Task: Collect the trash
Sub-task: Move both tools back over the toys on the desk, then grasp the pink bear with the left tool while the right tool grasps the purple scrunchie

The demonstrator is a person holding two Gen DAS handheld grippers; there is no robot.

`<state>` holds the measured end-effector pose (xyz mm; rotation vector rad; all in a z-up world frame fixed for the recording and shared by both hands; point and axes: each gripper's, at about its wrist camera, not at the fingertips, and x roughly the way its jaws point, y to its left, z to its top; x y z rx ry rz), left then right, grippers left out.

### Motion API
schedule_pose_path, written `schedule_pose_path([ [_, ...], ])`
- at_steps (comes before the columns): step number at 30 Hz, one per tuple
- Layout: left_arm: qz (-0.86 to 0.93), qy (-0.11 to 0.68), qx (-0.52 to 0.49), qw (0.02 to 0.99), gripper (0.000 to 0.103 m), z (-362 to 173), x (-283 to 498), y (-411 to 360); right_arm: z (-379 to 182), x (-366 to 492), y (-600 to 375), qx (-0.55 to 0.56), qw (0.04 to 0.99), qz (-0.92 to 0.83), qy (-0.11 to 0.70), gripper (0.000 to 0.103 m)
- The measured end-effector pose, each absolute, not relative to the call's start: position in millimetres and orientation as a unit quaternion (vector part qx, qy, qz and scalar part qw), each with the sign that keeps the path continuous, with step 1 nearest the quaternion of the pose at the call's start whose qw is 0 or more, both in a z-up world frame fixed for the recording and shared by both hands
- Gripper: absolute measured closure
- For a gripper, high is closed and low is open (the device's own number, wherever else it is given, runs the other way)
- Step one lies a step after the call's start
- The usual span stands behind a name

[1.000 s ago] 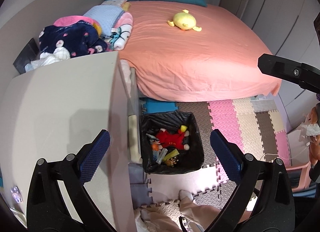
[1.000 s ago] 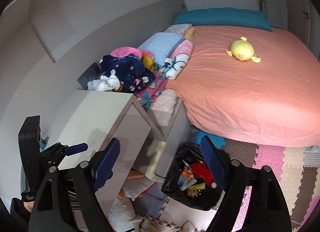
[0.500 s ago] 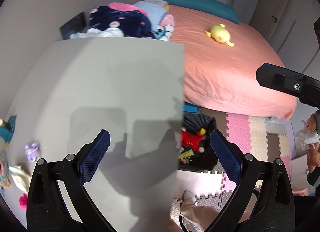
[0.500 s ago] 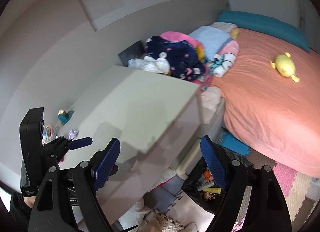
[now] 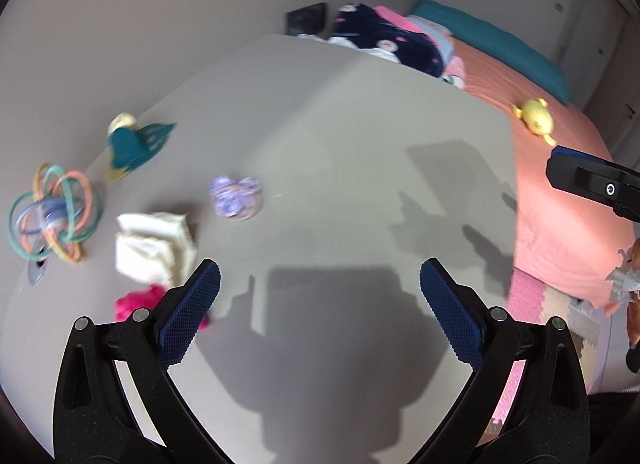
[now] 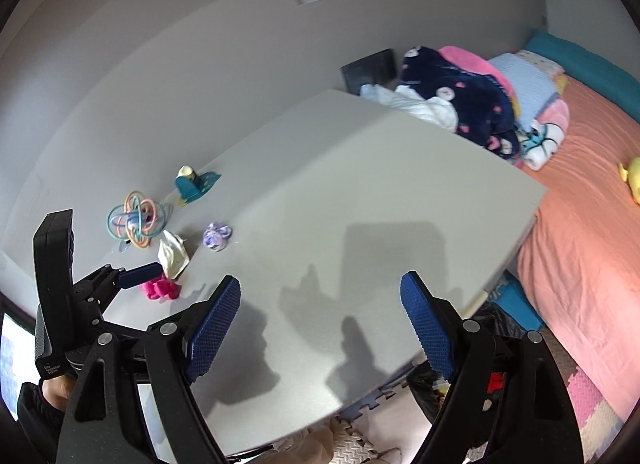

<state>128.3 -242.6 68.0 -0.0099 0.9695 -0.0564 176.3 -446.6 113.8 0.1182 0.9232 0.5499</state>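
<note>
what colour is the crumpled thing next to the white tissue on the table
Pale purple with white, the crumpled wrapper; sharpest in the right wrist view, beside the tissue.

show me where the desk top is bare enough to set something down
Bare: the wide stretch of desk top from the purple wad across to the bed-side edge. Crowded: the wall-side corner, with ring toy, teal toy, white wrapper and pink scrap.

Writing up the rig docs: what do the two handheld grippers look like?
Both the left gripper and right gripper have black plastic arms with silver pivot screws and blue cross-hatched pads on the fingers. The left one's black body carries small white lettering, too small to read, in the right wrist view.
</note>
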Motion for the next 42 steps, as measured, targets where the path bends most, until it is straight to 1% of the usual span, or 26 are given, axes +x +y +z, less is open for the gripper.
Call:
schedule_pose_path([
  [9, 0.045, 0.473, -0.061, 0.878, 0.006, 48, 107, -175, 98, 181, -390, 0.024, 0.833, 0.302, 0.462, 0.02],
  [18, 0.051, 0.474, -0.081, 0.876, 0.006, 25, 109, -143, 84, 191, -355, -0.008, 0.822, 0.312, 0.476, 0.02],
  [19, 0.049, 0.473, -0.083, 0.876, 0.008, 24, 109, -140, 83, 193, -351, -0.011, 0.821, 0.314, 0.477, 0.02],
  [24, 0.042, 0.468, -0.093, 0.878, 0.027, 21, 107, -128, 76, 199, -331, -0.017, 0.813, 0.324, 0.482, 0.02],
  [25, 0.041, 0.466, -0.092, 0.879, 0.036, 21, 108, -126, 75, 200, -325, -0.02, 0.812, 0.328, 0.482, 0.02],
  [26, 0.04, 0.464, -0.092, 0.88, 0.047, 22, 107, -124, 74, 201, -320, -0.023, 0.811, 0.33, 0.482, 0.02],
  [28, 0.039, 0.46, -0.099, 0.881, 0.056, 23, 106, -119, 71, 204, -310, -0.026, 0.809, 0.336, 0.481, 0.021],
  [30, 0.037, 0.457, -0.104, 0.882, 0.056, 23, 104, -115, 68, 207, -300, -0.033, 0.806, 0.342, 0.481, 0.025],
  [32, 0.035, 0.455, -0.107, 0.883, 0.056, 23, 101, -112, 64, 211, -288, -0.041, 0.803, 0.348, 0.483, 0.031],
  [36, 0.034, 0.451, -0.113, 0.885, 0.056, 26, 96, -107, 54, 222, -267, -0.05, 0.796, 0.351, 0.491, 0.039],
  [38, 0.033, 0.449, -0.117, 0.885, 0.056, 28, 95, -105, 50, 226, -259, -0.053, 0.796, 0.347, 0.493, 0.045],
  [42, 0.034, 0.448, -0.121, 0.885, 0.056, 29, 91, -101, 42, 233, -244, -0.065, 0.795, 0.341, 0.498, 0.049],
])
